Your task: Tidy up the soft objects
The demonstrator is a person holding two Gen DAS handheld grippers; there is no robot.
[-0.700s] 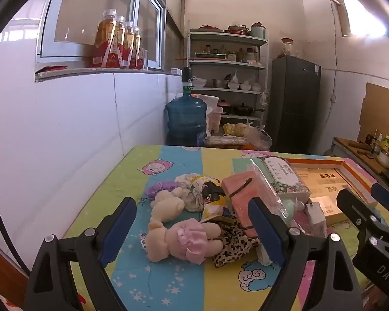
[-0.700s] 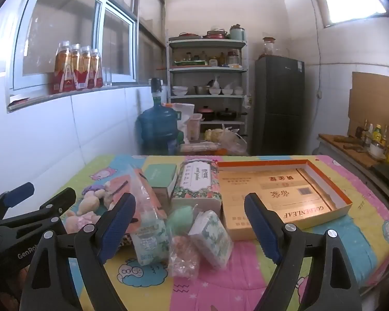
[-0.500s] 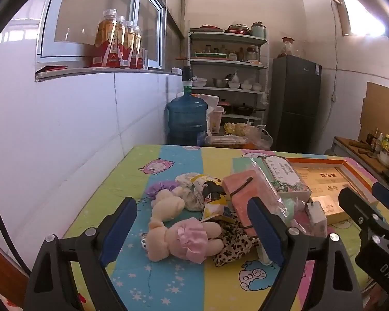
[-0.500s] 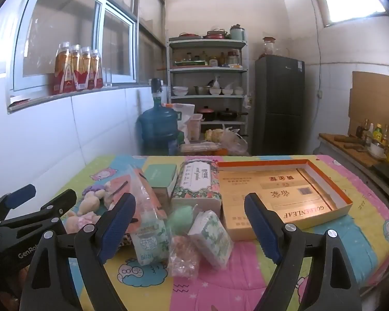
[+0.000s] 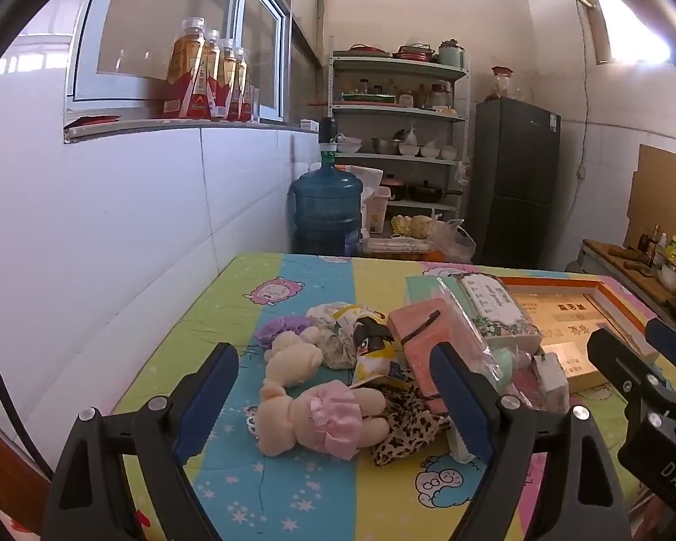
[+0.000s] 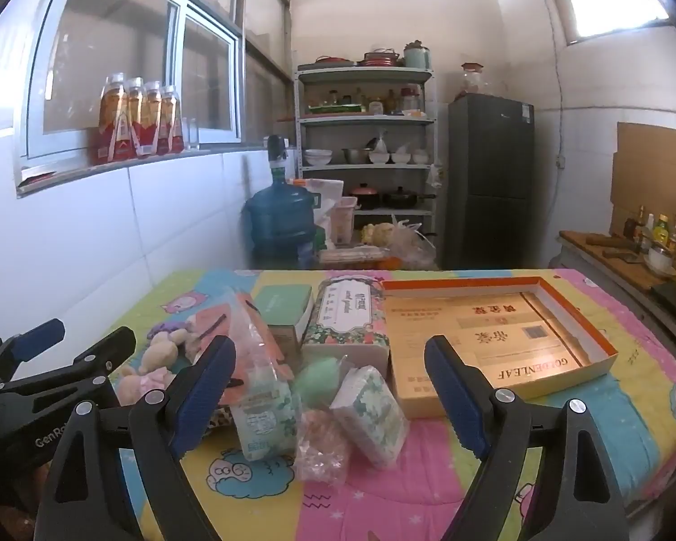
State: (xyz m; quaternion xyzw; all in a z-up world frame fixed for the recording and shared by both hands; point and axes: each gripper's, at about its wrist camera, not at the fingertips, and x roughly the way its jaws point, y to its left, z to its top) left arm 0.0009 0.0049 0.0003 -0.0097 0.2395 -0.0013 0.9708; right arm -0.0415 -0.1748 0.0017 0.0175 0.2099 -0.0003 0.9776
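Note:
A cream plush doll in a pink skirt (image 5: 315, 414) lies on the colourful quilt (image 5: 293, 496), with leopard-print cloth (image 5: 405, 428) and a snack bag (image 5: 374, 351) beside it. My left gripper (image 5: 333, 401) hovers open just in front of the doll, touching nothing. In the right wrist view, wrapped tissue packs (image 6: 266, 414) (image 6: 369, 410), a green puff (image 6: 320, 374) and a pink mesh bag (image 6: 324, 446) lie in a heap. My right gripper (image 6: 329, 401) stands open before that heap, empty. An open orange-rimmed box (image 6: 581, 324) lies to the right.
A floral tissue box (image 6: 347, 320), a green box (image 6: 284, 302) and a pink pouch (image 5: 432, 333) crowd the middle of the quilt. The white tiled wall (image 5: 112, 234) borders the left. A blue water jug (image 6: 279, 221), shelves and a dark fridge (image 6: 491, 180) stand behind.

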